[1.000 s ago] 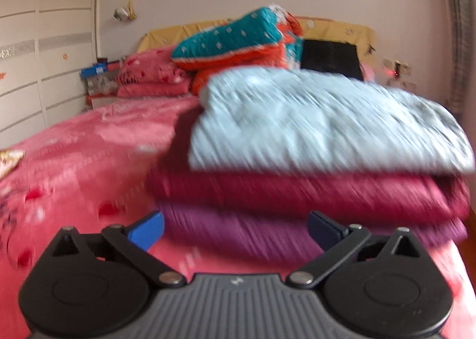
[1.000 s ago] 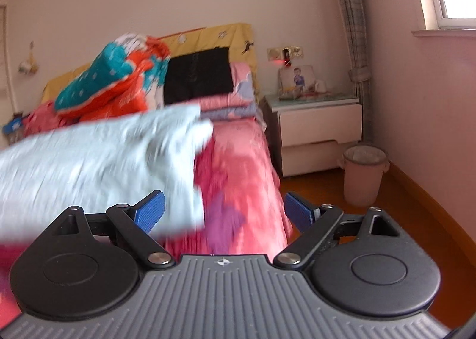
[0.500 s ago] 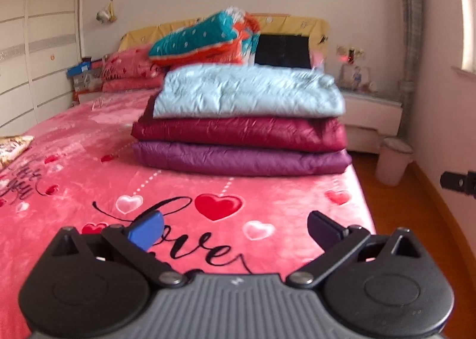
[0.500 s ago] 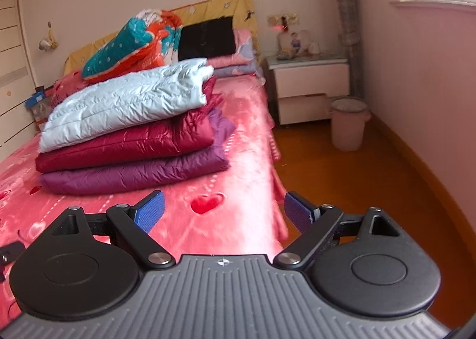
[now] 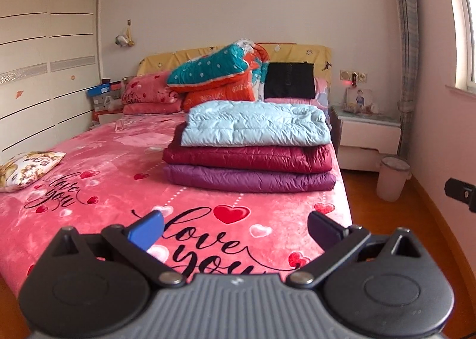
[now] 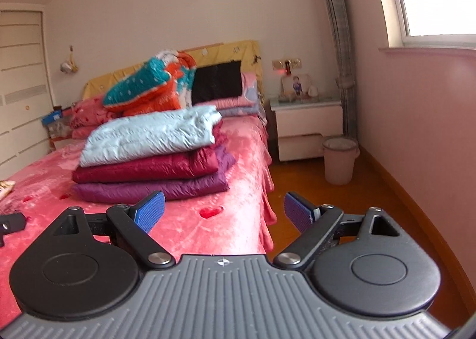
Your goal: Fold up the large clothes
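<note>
My left gripper (image 5: 235, 227) has its fingers spread wide apart with nothing between them; it hangs over the near end of the bed (image 5: 98, 190). My right gripper (image 6: 223, 211) is likewise spread and holds nothing; it sits over the bed's right edge, with the wooden floor (image 6: 372, 190) beyond it.

The task items form one stack of three folded padded jackets, resting on the pink heart-print bedspread toward the right side of the bed, well apart from both grippers.

- Top: light blue jacket (image 5: 255, 124). Quilted surface, folded into a flat rectangle, edges roughly squared. In the right wrist view (image 6: 148, 136) it overhangs slightly at the left end.
- Middle: dark red jacket (image 5: 247, 157). Glossy, horizontal quilting, a little wider than the top layer.
- Bottom: purple jacket (image 5: 250, 179). Widest layer, lying directly on the bedspread.

Behind the stack lie a teal-and-orange quilt (image 5: 217, 74) and pink pillows (image 5: 148, 98) against the yellow headboard (image 5: 297, 51). A small patterned cushion (image 5: 26, 166) lies at the bed's left edge. A nightstand (image 6: 309, 127) and a bin (image 6: 339, 160) stand right of the bed.
</note>
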`<state>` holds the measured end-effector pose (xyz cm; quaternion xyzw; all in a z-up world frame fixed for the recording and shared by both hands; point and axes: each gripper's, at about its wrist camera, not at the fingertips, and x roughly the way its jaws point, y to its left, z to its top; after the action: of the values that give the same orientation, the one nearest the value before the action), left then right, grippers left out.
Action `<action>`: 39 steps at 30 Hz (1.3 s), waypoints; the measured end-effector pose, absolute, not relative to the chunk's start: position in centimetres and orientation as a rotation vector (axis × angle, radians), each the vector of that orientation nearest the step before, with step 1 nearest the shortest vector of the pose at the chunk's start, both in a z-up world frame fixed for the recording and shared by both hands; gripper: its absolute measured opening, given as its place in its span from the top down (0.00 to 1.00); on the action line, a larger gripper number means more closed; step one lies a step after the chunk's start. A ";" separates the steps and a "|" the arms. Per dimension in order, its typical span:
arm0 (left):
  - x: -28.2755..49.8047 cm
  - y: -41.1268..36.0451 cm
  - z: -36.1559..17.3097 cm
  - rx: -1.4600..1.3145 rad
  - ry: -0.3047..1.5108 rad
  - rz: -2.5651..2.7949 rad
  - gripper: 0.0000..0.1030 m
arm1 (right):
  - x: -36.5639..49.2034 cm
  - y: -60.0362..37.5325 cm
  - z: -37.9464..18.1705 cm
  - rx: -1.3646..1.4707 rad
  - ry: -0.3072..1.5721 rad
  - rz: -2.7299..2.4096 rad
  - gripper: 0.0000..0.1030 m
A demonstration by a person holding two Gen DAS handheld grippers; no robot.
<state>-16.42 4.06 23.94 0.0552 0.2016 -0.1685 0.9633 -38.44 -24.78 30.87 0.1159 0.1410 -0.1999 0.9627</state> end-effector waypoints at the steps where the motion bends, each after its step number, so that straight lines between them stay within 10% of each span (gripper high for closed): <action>1: -16.7 4.3 24.0 0.110 0.408 -0.338 0.01 | -38.7 -24.6 31.3 0.233 0.274 -0.397 0.00; 39: -17.8 6.0 23.1 0.110 0.397 -0.303 0.01 | -38.7 -22.0 31.7 0.142 0.338 -0.282 0.00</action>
<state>-17.83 5.97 23.11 0.0542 0.1962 -0.1500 0.9675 -38.66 -21.96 31.65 0.0703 0.1675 -0.1396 0.9734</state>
